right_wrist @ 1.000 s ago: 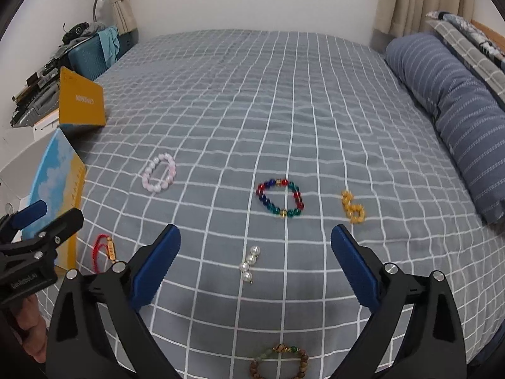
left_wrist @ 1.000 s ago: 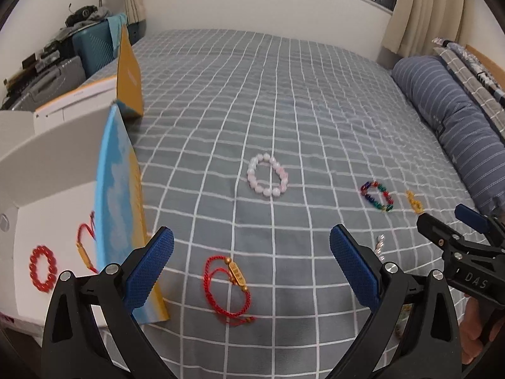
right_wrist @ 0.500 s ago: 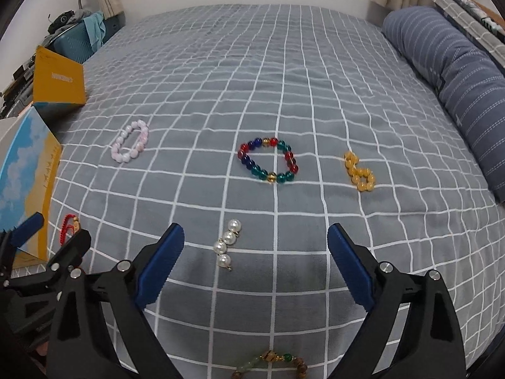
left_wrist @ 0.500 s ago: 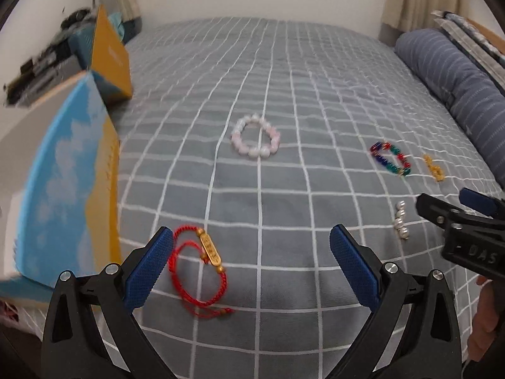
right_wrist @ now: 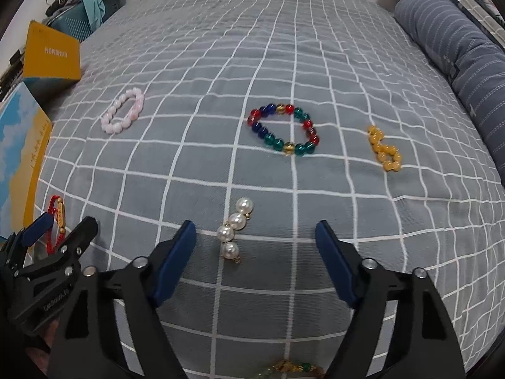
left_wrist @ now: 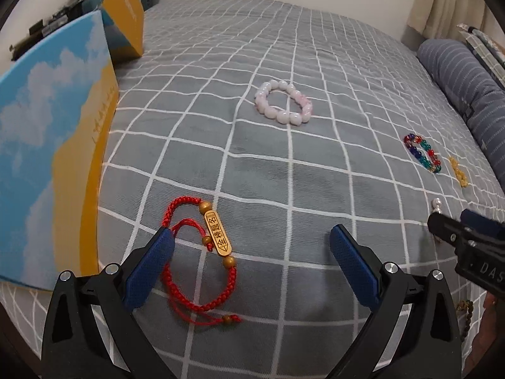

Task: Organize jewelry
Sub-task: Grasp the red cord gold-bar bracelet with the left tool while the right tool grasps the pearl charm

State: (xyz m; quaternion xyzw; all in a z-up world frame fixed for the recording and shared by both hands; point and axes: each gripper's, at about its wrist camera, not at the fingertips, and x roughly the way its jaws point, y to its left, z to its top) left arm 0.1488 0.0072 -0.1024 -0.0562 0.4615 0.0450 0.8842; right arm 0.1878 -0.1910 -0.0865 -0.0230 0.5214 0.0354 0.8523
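Note:
My left gripper [left_wrist: 252,246] is open low over the grey checked bedspread. A red cord bracelet with a gold plate [left_wrist: 205,252] lies by its left finger [left_wrist: 151,265], partly under it. My right gripper [right_wrist: 255,243] is open, with a short pearl strand [right_wrist: 235,230] lying between its fingers. A pink bead bracelet [left_wrist: 284,102], a multicoloured bead bracelet [right_wrist: 284,129] and a yellow bead piece [right_wrist: 385,150] lie farther out. The left gripper also shows in the right wrist view [right_wrist: 53,233], the right one in the left wrist view [left_wrist: 464,230].
A blue-and-yellow open box [left_wrist: 56,151] stands at the left edge of the bed, its yellow lid [left_wrist: 124,15] behind. A striped pillow [right_wrist: 457,47] lies at the right. A green-and-gold bracelet [right_wrist: 290,366] lies near the bed's front edge.
Both grippers have moved forward and down toward the bedspread. The red cord bracelet now sits at the left gripper's fingers and the pearl strand between the right gripper's fingers. Both stay open.

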